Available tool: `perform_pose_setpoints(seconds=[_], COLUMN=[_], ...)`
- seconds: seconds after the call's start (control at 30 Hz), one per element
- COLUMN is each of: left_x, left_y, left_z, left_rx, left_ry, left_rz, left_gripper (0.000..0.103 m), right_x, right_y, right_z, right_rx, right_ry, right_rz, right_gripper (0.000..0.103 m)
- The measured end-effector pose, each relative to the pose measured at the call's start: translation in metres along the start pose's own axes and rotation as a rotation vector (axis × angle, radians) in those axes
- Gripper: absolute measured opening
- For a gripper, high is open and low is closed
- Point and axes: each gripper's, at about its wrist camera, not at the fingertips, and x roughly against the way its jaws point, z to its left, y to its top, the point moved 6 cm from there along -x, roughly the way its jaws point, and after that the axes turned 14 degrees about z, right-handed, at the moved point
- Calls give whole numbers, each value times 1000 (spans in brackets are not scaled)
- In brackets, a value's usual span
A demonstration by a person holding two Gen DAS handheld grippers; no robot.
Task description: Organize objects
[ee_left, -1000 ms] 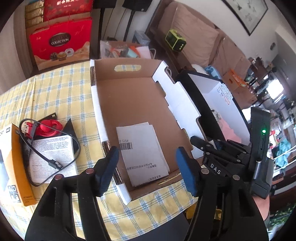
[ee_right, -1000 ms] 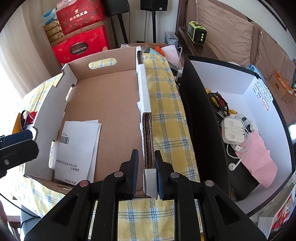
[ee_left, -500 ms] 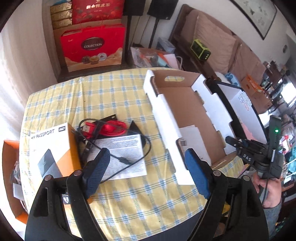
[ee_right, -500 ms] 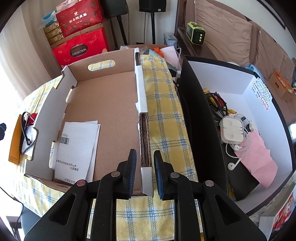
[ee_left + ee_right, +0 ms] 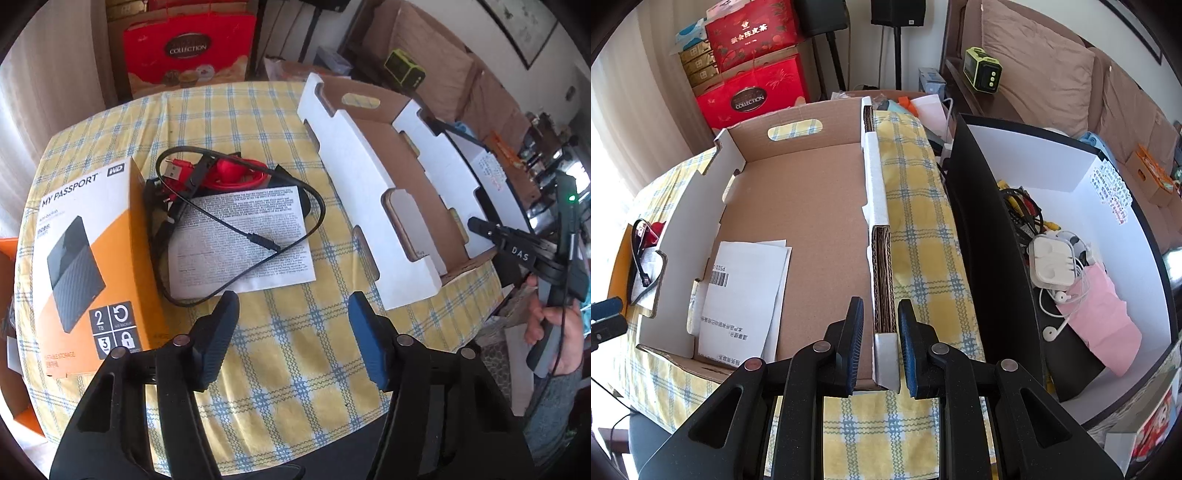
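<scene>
Leaflet (image 5: 242, 240) with black cable (image 5: 258, 242) lies left of cardboard tray (image 5: 373, 206), just ahead of my left gripper (image 5: 291, 336); jaws half open, just been narrowing, nothing between. Right gripper (image 5: 881, 345) clamps tray's right wall. Left hand nearer

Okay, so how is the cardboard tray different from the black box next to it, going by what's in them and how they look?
The cardboard tray has low brown walls, white on the outside, and holds only a few sheets of paper; the black box has taller dark walls, a white inside, and holds tangled cables, white earphones and something pink. The right gripper is shut on the tray's wall; nothing grips the box. Both are open-topped and rest on the checked tablecloth.
</scene>
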Motion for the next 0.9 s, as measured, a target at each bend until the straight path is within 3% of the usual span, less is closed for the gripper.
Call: perform_pose_setpoints(seconds=[0.1, 0.27, 0.5, 0.63, 0.73, 0.83, 0.9], left_x=[-8, -12, -30, -38, -39, -38, -35], left_y=[0, 7, 16, 19, 24, 27, 27], left_z=[-5, -18, -30, -32, -27, -23, -22], left_rx=[-21, -51, -102, -120, -102, -89, -87], left_ry=[33, 155, 296, 385, 402, 387, 336], left_rz=[-12, -47, -35, -30, -42, -49, -56], left_gripper=[56, 60, 59, 38, 36, 33, 14], right_x=[0, -1, -2, -2, -2, -2, -2], right_y=[0, 0, 0, 0, 0, 0, 0], right_z=[0, 1, 2, 3, 4, 5, 5], right_rx=[1, 3, 4, 2, 11, 14, 14], right_ry=[0, -1, -3, -1, 0, -2, -1], right_rz=[1, 1, 2, 4, 5, 5, 6], right_gripper=[17, 18, 19, 20, 20, 21, 23])
